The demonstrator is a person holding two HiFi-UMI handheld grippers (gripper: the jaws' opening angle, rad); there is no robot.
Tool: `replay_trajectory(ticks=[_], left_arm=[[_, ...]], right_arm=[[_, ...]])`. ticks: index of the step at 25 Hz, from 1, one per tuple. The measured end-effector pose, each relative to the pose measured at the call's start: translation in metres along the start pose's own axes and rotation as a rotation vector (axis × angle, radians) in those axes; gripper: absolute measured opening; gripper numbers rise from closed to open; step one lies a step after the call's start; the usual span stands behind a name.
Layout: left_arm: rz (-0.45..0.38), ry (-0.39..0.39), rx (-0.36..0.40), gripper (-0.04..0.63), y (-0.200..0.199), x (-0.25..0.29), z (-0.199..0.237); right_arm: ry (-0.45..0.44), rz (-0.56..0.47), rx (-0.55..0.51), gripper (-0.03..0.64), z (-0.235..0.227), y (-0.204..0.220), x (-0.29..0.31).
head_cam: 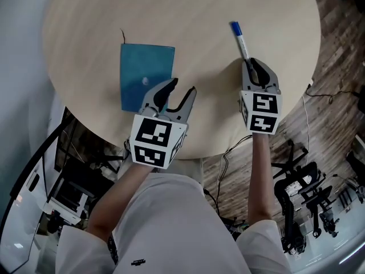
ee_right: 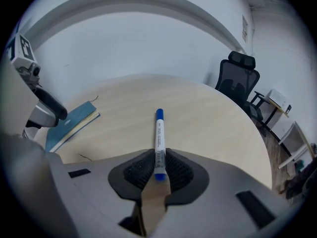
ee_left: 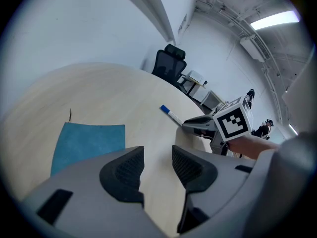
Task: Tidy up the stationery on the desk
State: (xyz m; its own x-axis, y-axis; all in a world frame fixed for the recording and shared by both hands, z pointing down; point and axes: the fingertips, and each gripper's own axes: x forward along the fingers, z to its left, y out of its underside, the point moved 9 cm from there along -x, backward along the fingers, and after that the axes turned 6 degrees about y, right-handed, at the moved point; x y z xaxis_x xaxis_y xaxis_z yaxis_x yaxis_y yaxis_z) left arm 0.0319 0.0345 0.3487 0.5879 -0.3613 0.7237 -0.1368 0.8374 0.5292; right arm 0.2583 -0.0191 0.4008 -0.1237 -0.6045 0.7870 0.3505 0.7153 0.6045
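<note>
- The round pale-wood table (head_cam: 188, 16) curves away on every side. Its near edge runs just under both grippers, and past its right edge lies plank floor (head_cam: 328, 50) with cables.
- Most of the tabletop is bare — a wide strip between the two items, and all of the far half.
- In the right gripper view a black office chair (ee_right: 238, 76) stands beyond the table's far right rim, well apart from everything on it.
- The marker (head_cam: 240, 41) lies flat on the right half of the table. It has a white barrel with a blue cap at the far end, a blue tip at the near end and a printed label along the side.
- The right gripper (head_cam: 254, 63) has its jaws narrow, with the pads pressed on the marker's near end (ee_right: 159, 135).
- The notebook (head_cam: 145, 74) lies closed and flat on the left half, teal-blue, with a thin dark strand at its far left corner.
- The left gripper (head_cam: 181, 86) hangs over the notebook's near right corner — jaws wide apart, with only bare table showing between them.
</note>
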Motion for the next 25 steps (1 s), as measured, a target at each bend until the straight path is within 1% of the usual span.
replay_trajectory(ticks=[7,12,14,17,25], left_arm=[[-0.006,0.008,0.001,0.187,0.006,-0.005,-0.002],[-0.014,0.01,0.003,0.187,0.013,-0.014,0.001],[-0.019,0.007,0.005,0.187,0.016,-0.02,0.004],[-0.023,0.001,0.007,0.185,0.022,-0.031,0.009],[-0.042,-0.022,0.009,0.17,0.034,-0.062,0.032]], right_arm=[[0.02,-0.033,0.04,0.089,0.003,-0.001,-0.013],[0.006,-0.065,0.145,0.089,0.011,0.0,-0.029],[0.0,-0.077,0.18,0.089,0.019,-0.001,-0.036],[0.001,-0.087,0.206,0.089,0.033,-0.001,-0.046],[-0.006,-0.072,0.323,0.089,0.081,0.006,-0.07]])
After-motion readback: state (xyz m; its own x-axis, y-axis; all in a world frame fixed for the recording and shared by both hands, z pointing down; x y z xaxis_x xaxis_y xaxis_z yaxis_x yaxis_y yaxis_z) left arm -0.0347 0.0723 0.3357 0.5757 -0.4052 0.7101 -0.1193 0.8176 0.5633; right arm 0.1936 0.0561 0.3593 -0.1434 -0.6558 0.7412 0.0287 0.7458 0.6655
